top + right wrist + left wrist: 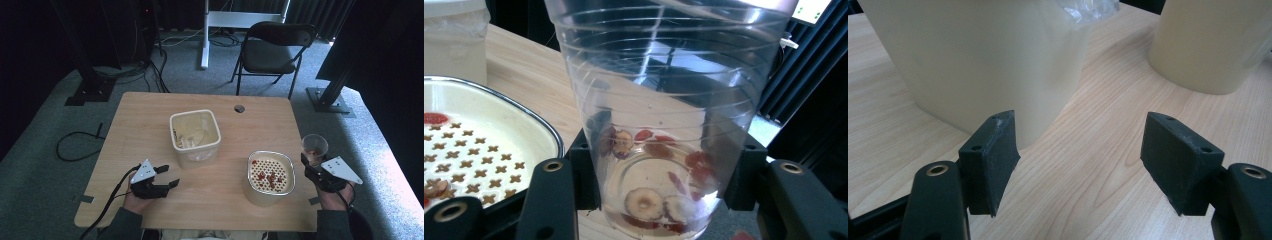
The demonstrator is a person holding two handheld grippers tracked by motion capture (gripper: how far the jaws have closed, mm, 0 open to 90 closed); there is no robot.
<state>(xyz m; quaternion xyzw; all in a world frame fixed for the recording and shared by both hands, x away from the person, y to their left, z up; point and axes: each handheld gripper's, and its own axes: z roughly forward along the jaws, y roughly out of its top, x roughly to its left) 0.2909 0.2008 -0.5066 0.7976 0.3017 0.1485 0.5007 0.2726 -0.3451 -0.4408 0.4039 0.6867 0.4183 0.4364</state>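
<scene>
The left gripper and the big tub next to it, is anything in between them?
No. In the left gripper view, bare wooden table runs from the open left gripper to the cream tub. The high view shows that same gap bare.

Both grippers are black: the left gripper (165, 176) and the right gripper (311, 165) each carry a pale grey three-cornered plate on top. Blocky, scuffed jaws with small screw holes and brass-ringed pivots. Black cable trails left; dark grey-green sleeves.
</scene>
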